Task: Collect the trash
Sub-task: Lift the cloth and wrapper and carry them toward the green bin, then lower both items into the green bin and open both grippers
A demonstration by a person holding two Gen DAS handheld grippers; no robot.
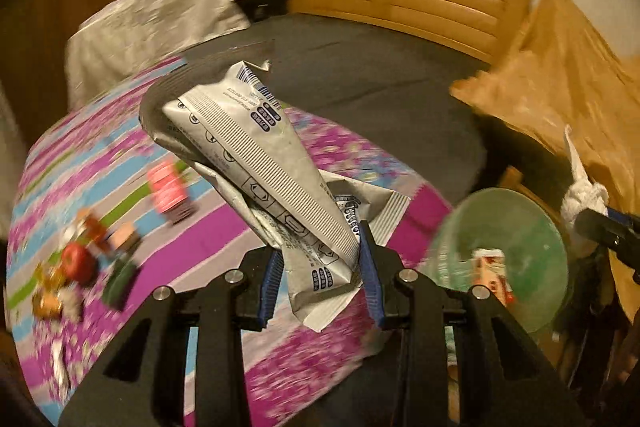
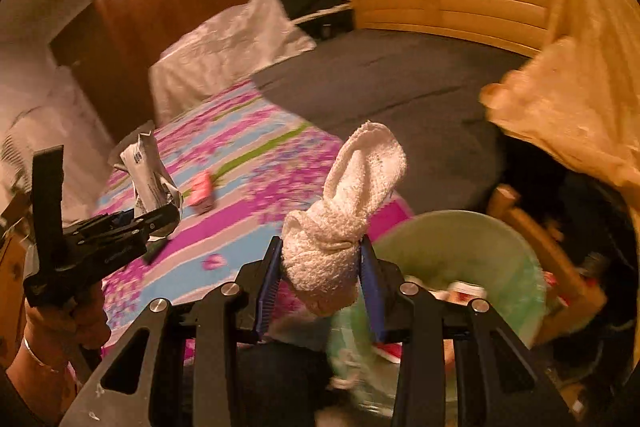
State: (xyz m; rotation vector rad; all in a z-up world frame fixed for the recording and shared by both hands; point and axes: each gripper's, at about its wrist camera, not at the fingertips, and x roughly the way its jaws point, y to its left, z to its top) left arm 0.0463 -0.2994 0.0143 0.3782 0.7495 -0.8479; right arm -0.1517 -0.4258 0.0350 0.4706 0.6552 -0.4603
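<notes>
Left wrist view shows your left gripper (image 1: 320, 259) clamped on a crumpled silver wrapper (image 1: 260, 155), held up over the flowered bedspread (image 1: 312, 359). Your right gripper (image 2: 320, 267) pinches a wadded white paper towel (image 2: 344, 211), with the green bin (image 2: 460, 247) just beside it, at the bed's edge.

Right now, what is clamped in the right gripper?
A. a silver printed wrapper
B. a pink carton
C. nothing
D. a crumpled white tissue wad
D: in the right wrist view the right gripper has its blue pads pressed on a crumpled white tissue wad; the silver wrapper sits in the left gripper.
</notes>
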